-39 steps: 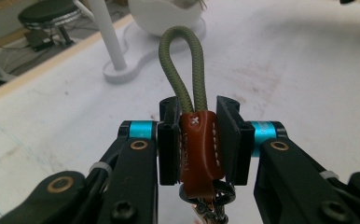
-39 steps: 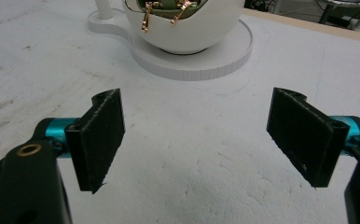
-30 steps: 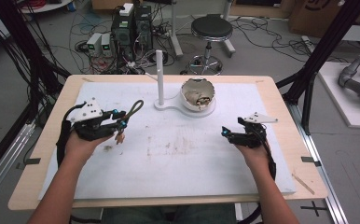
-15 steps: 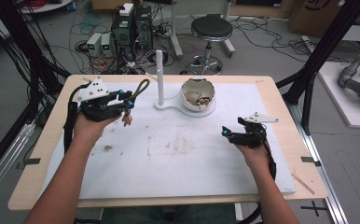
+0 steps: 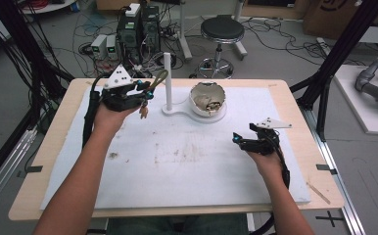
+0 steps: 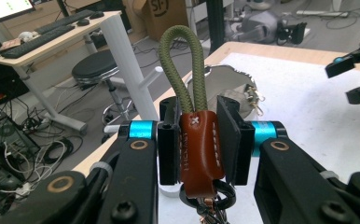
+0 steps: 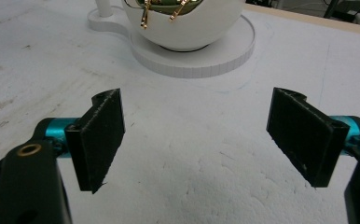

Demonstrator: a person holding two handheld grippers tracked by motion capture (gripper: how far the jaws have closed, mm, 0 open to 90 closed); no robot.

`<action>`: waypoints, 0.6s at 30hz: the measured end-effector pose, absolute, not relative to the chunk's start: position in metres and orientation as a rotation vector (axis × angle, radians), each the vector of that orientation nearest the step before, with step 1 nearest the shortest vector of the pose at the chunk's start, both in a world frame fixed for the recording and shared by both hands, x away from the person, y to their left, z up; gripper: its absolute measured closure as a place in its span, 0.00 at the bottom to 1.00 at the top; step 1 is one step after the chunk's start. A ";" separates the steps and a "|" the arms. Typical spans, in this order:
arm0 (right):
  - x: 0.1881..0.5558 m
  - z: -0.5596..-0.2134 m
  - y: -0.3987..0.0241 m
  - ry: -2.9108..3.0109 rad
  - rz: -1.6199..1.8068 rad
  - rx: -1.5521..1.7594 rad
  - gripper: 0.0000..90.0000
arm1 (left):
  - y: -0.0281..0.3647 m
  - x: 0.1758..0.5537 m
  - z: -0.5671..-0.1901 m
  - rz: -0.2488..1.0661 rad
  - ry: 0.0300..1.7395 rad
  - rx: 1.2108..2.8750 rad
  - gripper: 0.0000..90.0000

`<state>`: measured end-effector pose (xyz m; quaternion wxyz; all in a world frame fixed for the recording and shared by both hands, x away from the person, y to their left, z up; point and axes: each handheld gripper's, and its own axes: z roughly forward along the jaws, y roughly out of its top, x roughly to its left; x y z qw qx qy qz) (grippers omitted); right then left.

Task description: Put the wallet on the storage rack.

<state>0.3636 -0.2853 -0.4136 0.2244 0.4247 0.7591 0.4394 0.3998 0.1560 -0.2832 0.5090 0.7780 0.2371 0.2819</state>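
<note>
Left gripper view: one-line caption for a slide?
Left claw shut on a brown leather keychain, its green cord loop upright.

The left tongs (image 5: 145,94) are above the far left part of the desk (image 5: 285,105), with the keychain (image 6: 199,140) between the jaws. Just to their right stands the post (image 5: 167,78), and further right the bowl (image 5: 207,99) on the same base. The right tongs (image 5: 239,140) are low over the desk, nearer than the bowl and to its right.

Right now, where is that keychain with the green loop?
The keychain is clamped in the left gripper, held above the table's far left, its green loop beside the white post.
</note>
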 end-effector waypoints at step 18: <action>0.364 -0.415 -0.284 2.111 1.207 1.167 0.22 | 0.144 0.420 -0.296 0.702 0.617 1.909 0.79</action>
